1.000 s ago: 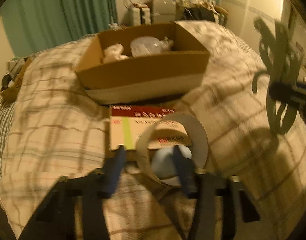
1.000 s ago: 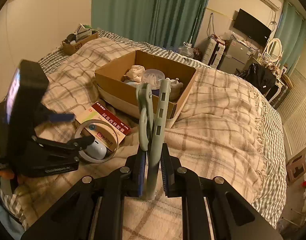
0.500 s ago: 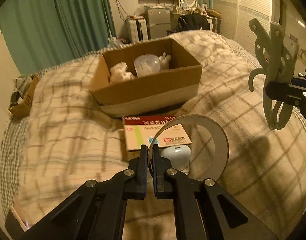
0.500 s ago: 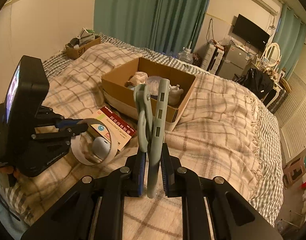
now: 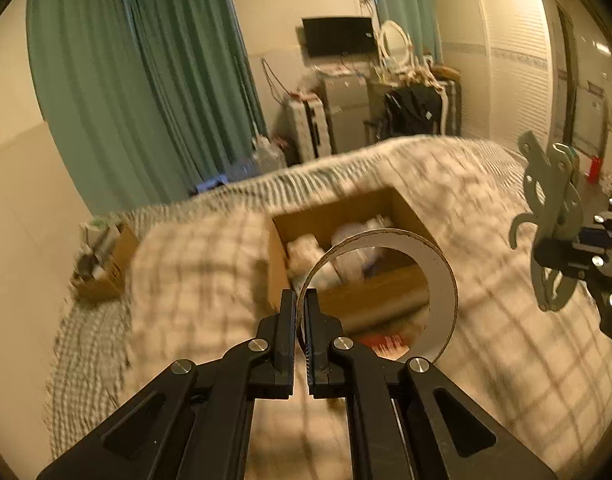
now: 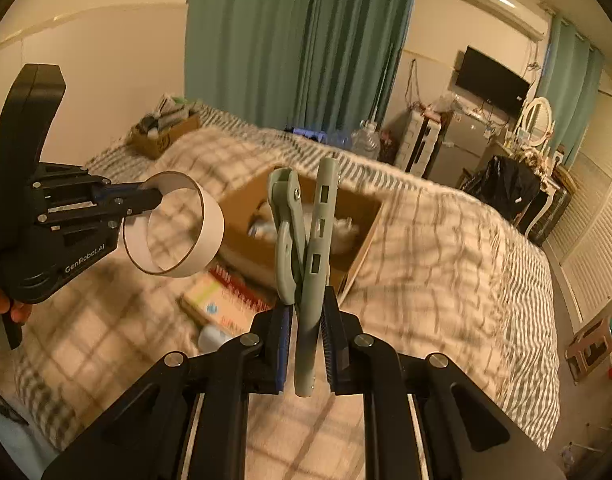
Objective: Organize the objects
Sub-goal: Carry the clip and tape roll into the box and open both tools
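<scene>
My left gripper [image 5: 300,300] is shut on the wall of a white cardboard tape ring [image 5: 442,280] and holds it in the air above the bed, in front of the open cardboard box [image 5: 346,216]. The ring also shows in the right wrist view [image 6: 209,224], left of the box [image 6: 358,248]. My right gripper [image 6: 308,316] is shut on a grey-green folding tool [image 6: 314,240], held upright above the bed; the tool shows at the right in the left wrist view [image 5: 550,224]. The box holds white crumpled items.
A red and green medicine box [image 6: 221,300] and a small white rounded object [image 6: 211,338] lie on the checked blanket [image 6: 446,264] before the cardboard box. A small box of clutter [image 6: 163,136] sits at the far left of the bed. Furniture stands beyond.
My left gripper closed on the tape ring and lifted it off the bed, up toward the cardboard box. My right gripper rose a little with the grey-green tool.
</scene>
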Demonstrator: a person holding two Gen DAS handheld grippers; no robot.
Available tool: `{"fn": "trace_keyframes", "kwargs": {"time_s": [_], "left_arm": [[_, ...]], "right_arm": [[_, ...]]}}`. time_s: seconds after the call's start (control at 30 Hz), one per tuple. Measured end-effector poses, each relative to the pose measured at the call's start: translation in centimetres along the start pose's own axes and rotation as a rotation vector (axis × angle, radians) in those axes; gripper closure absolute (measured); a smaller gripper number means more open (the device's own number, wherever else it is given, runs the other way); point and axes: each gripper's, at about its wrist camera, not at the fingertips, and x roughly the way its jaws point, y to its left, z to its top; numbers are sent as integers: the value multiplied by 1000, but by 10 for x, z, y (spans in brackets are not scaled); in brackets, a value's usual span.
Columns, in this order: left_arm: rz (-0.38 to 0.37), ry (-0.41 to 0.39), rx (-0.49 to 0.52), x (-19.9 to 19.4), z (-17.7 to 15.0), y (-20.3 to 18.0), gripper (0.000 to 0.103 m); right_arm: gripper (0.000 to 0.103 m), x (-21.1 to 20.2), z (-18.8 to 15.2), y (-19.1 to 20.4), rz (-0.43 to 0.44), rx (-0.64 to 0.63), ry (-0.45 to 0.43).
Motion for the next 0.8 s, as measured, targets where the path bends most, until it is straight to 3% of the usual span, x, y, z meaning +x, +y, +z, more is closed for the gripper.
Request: {"fn": "trace_keyframes", "kwargs": {"time_s": [0.23, 0.4, 0.6, 0.8], "left_arm": [[1, 0, -49, 43, 54, 20, 100], [15, 46, -82, 97, 67, 28, 100], [7, 120, -98, 157, 51, 26, 100], [-2, 196, -81, 203, 34, 20, 100]], "right_arm": [[90, 25, 69, -14, -38, 10, -42], [90, 77, 99, -19, -52, 11, 9], [90, 153, 99, -24, -55, 27, 126], [90, 213, 79, -35, -39, 50, 222]]}}
